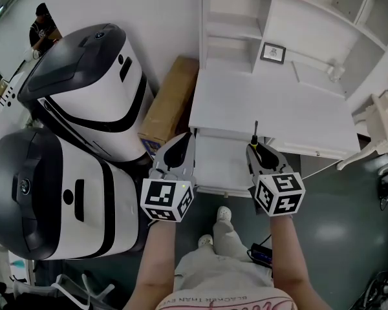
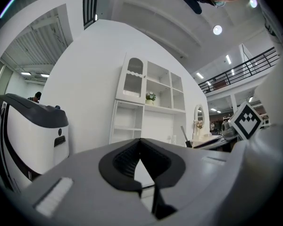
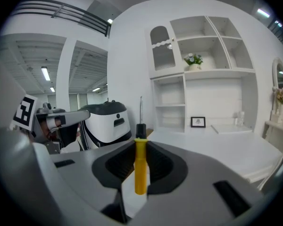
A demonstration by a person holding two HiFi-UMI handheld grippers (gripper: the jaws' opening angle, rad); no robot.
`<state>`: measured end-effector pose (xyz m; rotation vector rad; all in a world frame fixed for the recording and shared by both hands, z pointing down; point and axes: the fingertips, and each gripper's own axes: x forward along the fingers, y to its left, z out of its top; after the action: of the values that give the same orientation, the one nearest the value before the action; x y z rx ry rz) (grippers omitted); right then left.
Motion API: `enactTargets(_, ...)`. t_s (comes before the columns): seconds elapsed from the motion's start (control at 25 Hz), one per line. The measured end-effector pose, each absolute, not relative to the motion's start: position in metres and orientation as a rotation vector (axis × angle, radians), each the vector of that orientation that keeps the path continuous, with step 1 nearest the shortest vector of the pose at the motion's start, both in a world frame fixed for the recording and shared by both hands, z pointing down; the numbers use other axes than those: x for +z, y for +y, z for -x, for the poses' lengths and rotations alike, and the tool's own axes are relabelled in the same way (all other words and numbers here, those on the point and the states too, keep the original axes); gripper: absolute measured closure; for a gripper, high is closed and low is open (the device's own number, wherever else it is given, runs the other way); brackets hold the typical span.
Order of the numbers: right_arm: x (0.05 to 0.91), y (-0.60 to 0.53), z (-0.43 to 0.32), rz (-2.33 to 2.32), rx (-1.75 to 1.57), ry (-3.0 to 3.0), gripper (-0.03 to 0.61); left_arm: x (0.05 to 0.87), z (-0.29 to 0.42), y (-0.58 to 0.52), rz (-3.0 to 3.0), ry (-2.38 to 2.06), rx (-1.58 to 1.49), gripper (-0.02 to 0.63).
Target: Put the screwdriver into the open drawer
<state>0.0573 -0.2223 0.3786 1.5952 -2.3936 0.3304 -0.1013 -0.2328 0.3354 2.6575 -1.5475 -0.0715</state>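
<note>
Right gripper (image 1: 257, 148): jaws clamped on the yellow handle of the screwdriver (image 3: 140, 166), shaft pointing to 12 o'clock. Left gripper (image 1: 183, 141), at its 9 o'clock: jaws together, empty. Open drawer (image 1: 221, 163) shows between them, at the table's (image 1: 271, 108) front edge.

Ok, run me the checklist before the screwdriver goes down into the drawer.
1. Grip: ok. The right tongs are shut on the yellow handle of the screwdriver, with the shaft pointing away.
2. Drawer open: ok. The drawer stands pulled out under the desk.
3. Room inside: ok. The drawer floor that shows is bare; both tongs hide part of it.
4. Left tongs out of the way: ok. They are shut and empty, at the drawer's left edge.
5. Shaft clear of the desk front: cannot tell. In the head view the tip overlaps the desk edge.
</note>
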Motion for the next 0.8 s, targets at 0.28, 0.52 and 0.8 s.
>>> enactTargets(0.28,0.427,-0.253,-0.061,-1.482,0.400,-2.322,0.502,0.356,0.095,-0.272,-2.605,-1.560,-0.027,0.604)
enactTargets(0.52,0.473,-0.275,-0.064,-1.389,0.482,-2.265,0.502,0.380,0.094,-0.300,-2.544,-1.576,0.018,0.604)
enactTargets(0.8,0.521,-0.297,-0.069,-1.266,0.588,-2.219,0.502,0.404,0.084,-0.329,-2.485,-1.590,0.079,0.604)
